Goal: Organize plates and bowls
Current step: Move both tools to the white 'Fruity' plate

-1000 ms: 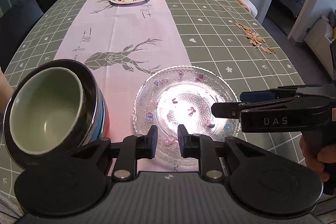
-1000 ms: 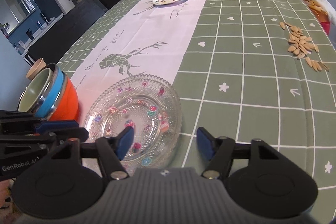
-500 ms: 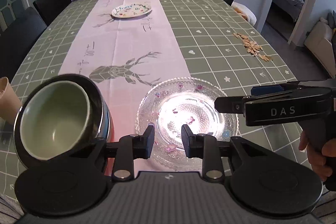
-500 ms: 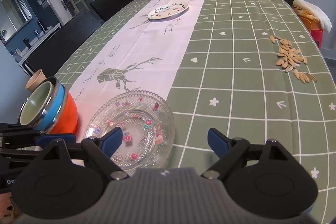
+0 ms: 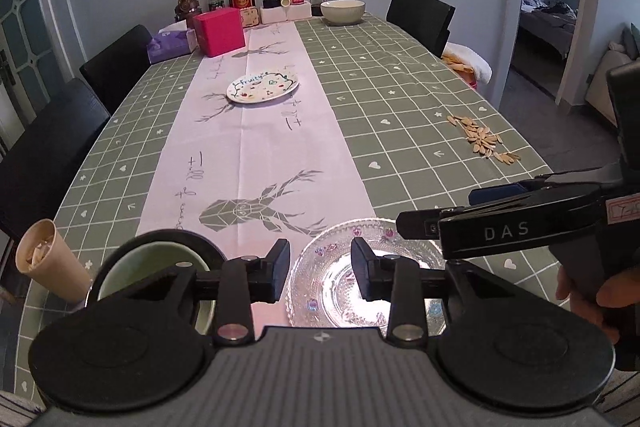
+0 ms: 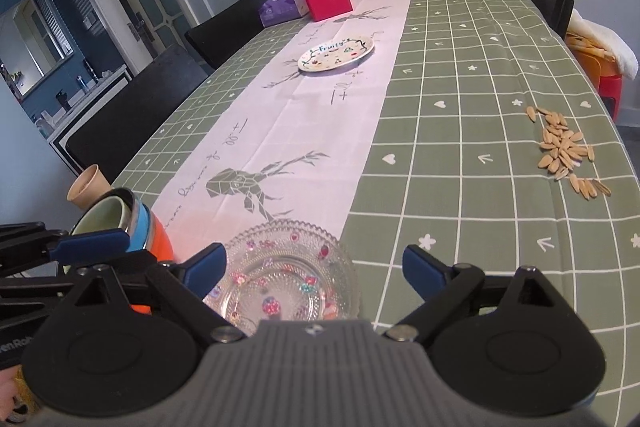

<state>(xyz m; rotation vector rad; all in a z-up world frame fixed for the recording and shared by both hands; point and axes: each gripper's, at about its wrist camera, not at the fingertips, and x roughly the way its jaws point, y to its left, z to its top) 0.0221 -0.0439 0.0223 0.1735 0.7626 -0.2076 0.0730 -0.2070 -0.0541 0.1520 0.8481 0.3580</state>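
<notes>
Glass, pressed and beaded with small coloured decals, forms one round plate point(image 6: 288, 279) at bottom centre. Three nested bowls point(image 6: 120, 227) sit lower left, one printed ceramic plate point(image 6: 336, 53) mid-table. Left gripper point(image 5: 320, 269) gapes narrowly, empty; right gripper point(image 6: 314, 267) spreads wide, empty.

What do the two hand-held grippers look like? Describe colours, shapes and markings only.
Left hand-held gripper: black plastic, two round discs, ribbed grey body, black pads. Right hand-held gripper: same build, blue pads, white "DAS" lettering on its side, a red-marked label. No cables or sleeves visible.
</notes>
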